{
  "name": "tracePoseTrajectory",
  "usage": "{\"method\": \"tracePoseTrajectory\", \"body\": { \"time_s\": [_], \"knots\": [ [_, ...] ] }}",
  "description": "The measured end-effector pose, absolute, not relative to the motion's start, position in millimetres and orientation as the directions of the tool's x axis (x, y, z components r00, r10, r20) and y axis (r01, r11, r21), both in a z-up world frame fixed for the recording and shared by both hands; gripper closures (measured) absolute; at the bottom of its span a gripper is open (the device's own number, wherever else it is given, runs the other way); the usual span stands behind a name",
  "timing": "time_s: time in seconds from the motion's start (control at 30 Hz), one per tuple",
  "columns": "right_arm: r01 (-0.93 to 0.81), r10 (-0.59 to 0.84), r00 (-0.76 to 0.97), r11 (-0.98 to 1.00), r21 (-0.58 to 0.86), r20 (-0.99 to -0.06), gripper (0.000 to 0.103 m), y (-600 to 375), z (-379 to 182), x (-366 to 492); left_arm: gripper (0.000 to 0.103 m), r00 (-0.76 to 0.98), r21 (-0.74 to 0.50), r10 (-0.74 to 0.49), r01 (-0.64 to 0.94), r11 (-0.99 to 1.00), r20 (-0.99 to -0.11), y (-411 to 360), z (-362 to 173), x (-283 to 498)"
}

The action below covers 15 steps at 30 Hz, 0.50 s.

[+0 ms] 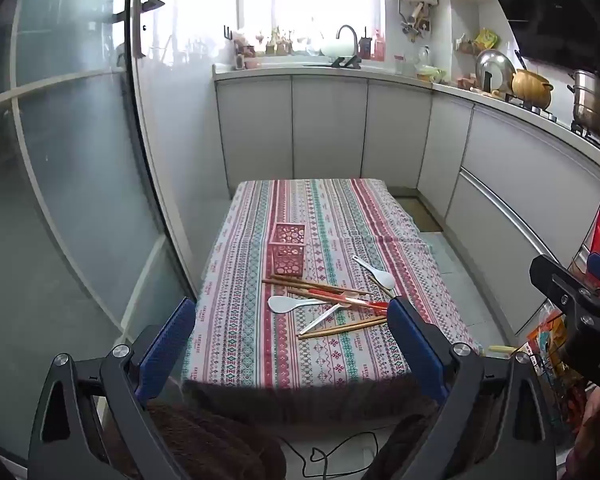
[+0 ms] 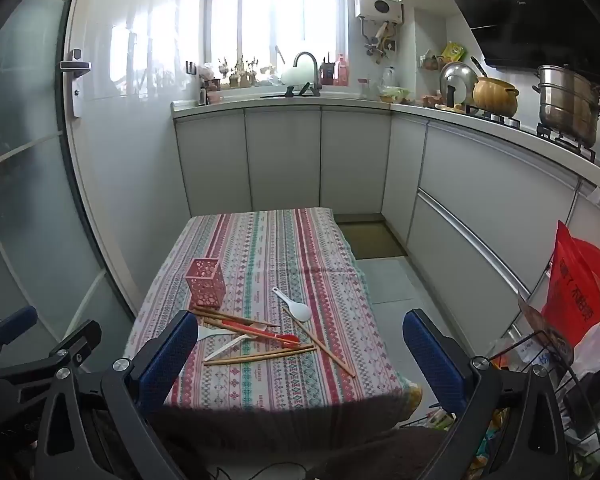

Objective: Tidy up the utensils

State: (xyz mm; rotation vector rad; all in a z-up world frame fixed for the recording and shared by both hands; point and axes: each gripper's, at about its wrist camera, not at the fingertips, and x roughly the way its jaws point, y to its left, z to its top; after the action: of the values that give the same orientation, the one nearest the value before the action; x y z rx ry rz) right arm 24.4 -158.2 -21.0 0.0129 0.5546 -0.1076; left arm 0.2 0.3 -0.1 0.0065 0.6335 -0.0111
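Note:
A small table under a striped patterned cloth (image 1: 260, 360) (image 2: 284, 384) carries a pink perforated holder (image 1: 287, 254) (image 2: 205, 283), standing upright and empty as far as I can see. In front of it lies a loose pile: wooden chopsticks (image 1: 340, 327) (image 2: 260, 356), two white rice spoons (image 1: 374, 272) (image 2: 296, 306), a red spatula (image 1: 352, 300) (image 2: 276, 335) and a white utensil (image 1: 320, 318). My left gripper (image 1: 292, 314) is open, held back over the table's near edge. My right gripper (image 2: 300, 330) is open too, nothing between its fingers.
White kitchen cabinets (image 2: 284, 160) wrap the back and right, with a sink (image 2: 306, 68) and pots on a stove (image 2: 568, 100). A frosted glass door (image 1: 60, 160) stands left. A red bag (image 2: 576, 296) and wire rack (image 2: 540, 360) sit at the right. A person's brown-clad knees (image 1: 204, 444) are below.

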Motion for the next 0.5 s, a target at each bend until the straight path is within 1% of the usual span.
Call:
{"method": "tracePoseTrajectory", "body": {
  "time_s": [0.5],
  "knots": [
    [0.106, -0.106, 0.844, 0.994, -0.030, -0.525, 0.000, -154.8, -19.3, 25.8, 0.005, 0.812, -0.010, -0.026, 0.026, 1.000, -0.583, 4.5, 0.7, 1.1]
  ]
}}
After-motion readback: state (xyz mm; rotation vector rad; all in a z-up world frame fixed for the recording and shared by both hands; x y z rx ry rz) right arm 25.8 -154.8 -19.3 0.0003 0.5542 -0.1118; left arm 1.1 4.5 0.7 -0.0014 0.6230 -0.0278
